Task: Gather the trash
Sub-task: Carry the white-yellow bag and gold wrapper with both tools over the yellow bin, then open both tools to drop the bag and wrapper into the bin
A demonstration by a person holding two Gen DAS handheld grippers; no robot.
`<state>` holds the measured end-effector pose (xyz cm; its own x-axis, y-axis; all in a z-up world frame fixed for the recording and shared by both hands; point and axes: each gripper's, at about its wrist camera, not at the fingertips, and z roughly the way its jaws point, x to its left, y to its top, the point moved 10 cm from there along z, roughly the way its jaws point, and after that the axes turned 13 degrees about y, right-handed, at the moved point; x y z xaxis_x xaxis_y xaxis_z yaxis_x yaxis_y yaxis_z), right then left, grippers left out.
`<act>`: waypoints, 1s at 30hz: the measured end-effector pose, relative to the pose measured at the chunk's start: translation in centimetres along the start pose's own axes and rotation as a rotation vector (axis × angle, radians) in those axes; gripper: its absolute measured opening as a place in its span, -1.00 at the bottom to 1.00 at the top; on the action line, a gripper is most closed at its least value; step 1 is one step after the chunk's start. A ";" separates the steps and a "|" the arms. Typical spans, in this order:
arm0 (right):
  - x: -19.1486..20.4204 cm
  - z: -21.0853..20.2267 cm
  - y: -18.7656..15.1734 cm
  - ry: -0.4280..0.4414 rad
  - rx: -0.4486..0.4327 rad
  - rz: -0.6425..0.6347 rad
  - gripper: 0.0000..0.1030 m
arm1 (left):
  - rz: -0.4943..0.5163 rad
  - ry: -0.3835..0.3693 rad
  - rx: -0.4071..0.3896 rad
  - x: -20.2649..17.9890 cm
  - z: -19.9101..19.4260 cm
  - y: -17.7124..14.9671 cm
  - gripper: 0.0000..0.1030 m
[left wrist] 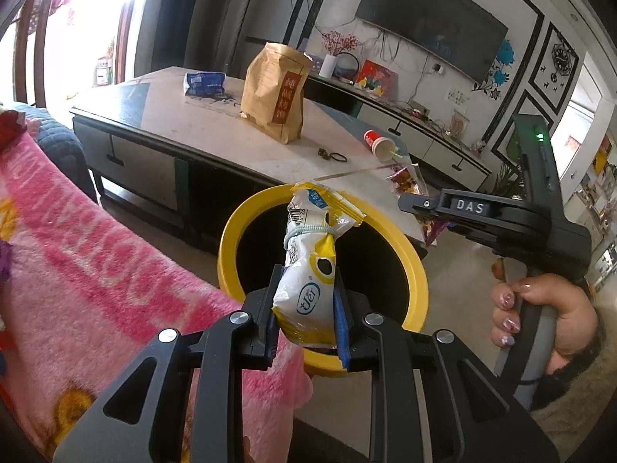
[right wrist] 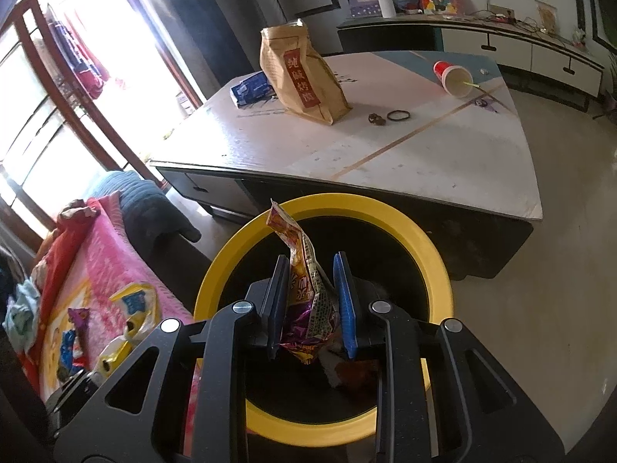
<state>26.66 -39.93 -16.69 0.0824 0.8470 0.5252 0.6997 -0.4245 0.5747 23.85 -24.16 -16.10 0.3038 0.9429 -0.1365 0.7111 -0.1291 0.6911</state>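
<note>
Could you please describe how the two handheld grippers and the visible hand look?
Both grippers, the left gripper and the right gripper, have black angular frames with silver round bolts. On each, one of the fingers carries a blue pad and the other is dark. Seen from the left wrist, the right gripper shows a "DAS" label and a green light. The hand has decorated nails and a dark sleeve.

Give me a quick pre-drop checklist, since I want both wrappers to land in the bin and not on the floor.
1. Left tongs clamped on the white and yellow wrapper: ok.
2. Right tongs clamped on the purple snack wrapper: ok.
3. White wrapper over the yellow-rimmed bin opening: ok.
4. Purple wrapper over the bin opening: ok.
5. Room left inside the bin: cannot tell, interior dark.
6. Trash still on the table, paper cup and brown paper bag: not ok.
</note>
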 end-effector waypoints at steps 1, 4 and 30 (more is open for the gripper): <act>-0.1 0.0 0.0 0.000 -0.001 0.003 -0.63 | 0.002 0.003 0.002 -0.2 0.4 0.2 -0.57; -0.3 -0.1 0.1 0.004 -0.007 0.017 -0.61 | -0.011 -0.001 0.010 -0.2 1.3 0.6 -0.52; 7.7 -0.6 -0.6 0.091 -0.049 -0.147 0.11 | -0.176 0.136 -0.193 8.9 -6.9 2.9 0.86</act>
<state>26.46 -33.39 -12.62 -0.0846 0.8695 0.4867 0.6638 -0.3151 0.6783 24.27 -14.08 -10.43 0.0893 0.9797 -0.1793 0.6080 0.0890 0.7890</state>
